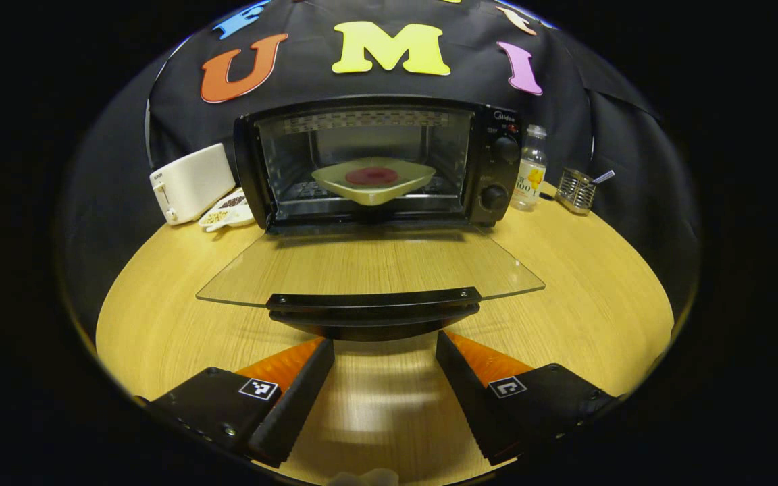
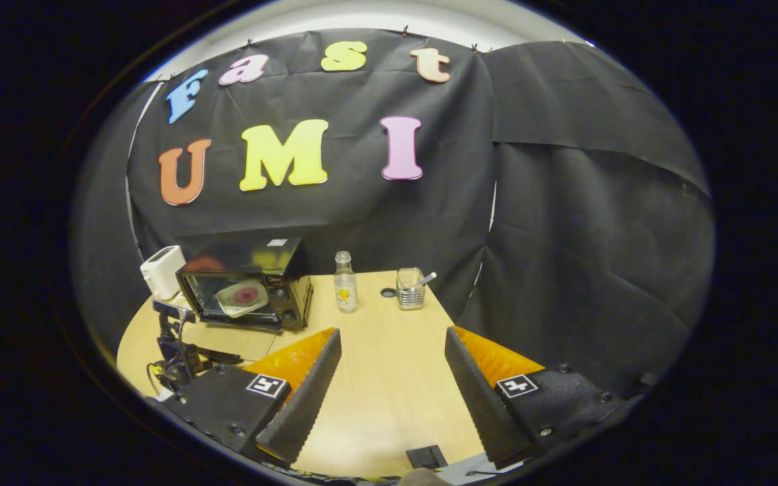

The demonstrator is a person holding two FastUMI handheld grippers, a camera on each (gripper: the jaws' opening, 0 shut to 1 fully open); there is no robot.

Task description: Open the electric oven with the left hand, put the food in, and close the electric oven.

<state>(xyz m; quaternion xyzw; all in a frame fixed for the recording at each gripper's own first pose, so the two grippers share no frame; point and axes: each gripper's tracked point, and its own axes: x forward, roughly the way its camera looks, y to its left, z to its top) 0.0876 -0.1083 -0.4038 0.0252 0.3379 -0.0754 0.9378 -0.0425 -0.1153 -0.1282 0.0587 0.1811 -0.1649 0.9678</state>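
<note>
One electric oven (image 1: 375, 165) stands at the back of the round wooden table (image 1: 564, 304), its glass door (image 1: 369, 266) swung fully down and lying flat toward the camera, the dark door handle (image 1: 372, 304) along its near edge. Inside, on the wire rack, sits one pale square plate (image 1: 374, 181) with a single round dark-red piece of food (image 1: 371, 177) in its middle — the plate is turned so a corner points forward. The oven body is black, with two round knobs (image 1: 497, 172) stacked on its right panel.

Around it, one of each: a white toaster (image 1: 190, 182) to the oven's left, a small white dish of grains (image 1: 227, 210) just in front of the toaster, a clear bottle (image 1: 531, 169) just right of the oven, and a wire-mesh holder (image 1: 577, 190) with a utensil handle sticking out, farther right.

Two grippers are in use. In the left gripper view, the left gripper (image 1: 385, 385) hovers low over the table just short of the door handle, fingers spread wide and grasping nothing. In the right gripper view, the right gripper (image 2: 392, 391) is well back from the oven — fingers likewise parted, empty, above bare tabletop. That view also catches the left gripper's rig at the table's left edge, in front of the open oven.
</note>
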